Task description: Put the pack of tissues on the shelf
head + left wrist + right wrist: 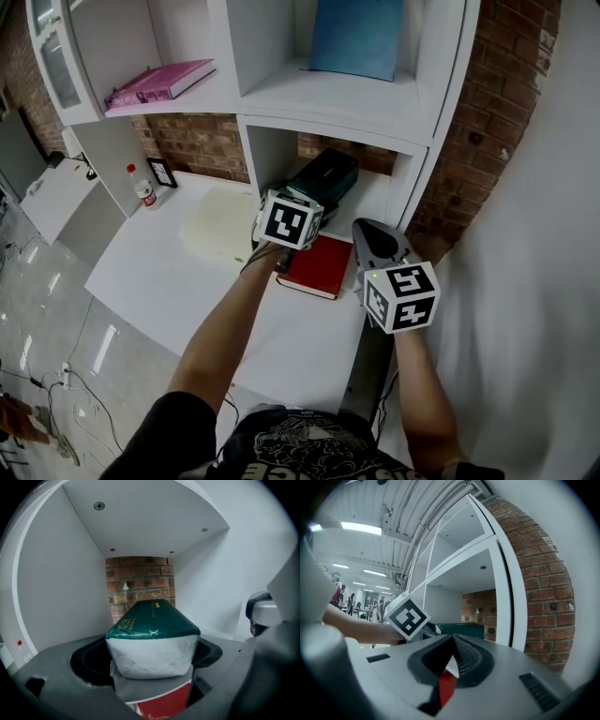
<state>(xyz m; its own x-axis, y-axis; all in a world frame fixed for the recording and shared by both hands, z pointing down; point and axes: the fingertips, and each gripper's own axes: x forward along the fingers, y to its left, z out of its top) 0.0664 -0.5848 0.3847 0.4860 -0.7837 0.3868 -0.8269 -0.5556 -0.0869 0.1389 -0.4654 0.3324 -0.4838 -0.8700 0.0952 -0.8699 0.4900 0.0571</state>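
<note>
The pack of tissues, dark green on top with a white end, lies in the lower shelf compartment, its far end toward the brick back wall. My left gripper is at the compartment's mouth. Its jaws stand wide on either side of the pack's near end, with dark gaps between the pads and the pack. My right gripper hovers to the right, in front of the shelf's white upright, its jaws shut tip to tip on nothing. From there the pack shows behind the left gripper's marker cube.
A red book lies on the white table below the left gripper. A cream board, a small bottle and a picture frame are to the left. Higher shelves hold a pink book and a blue item.
</note>
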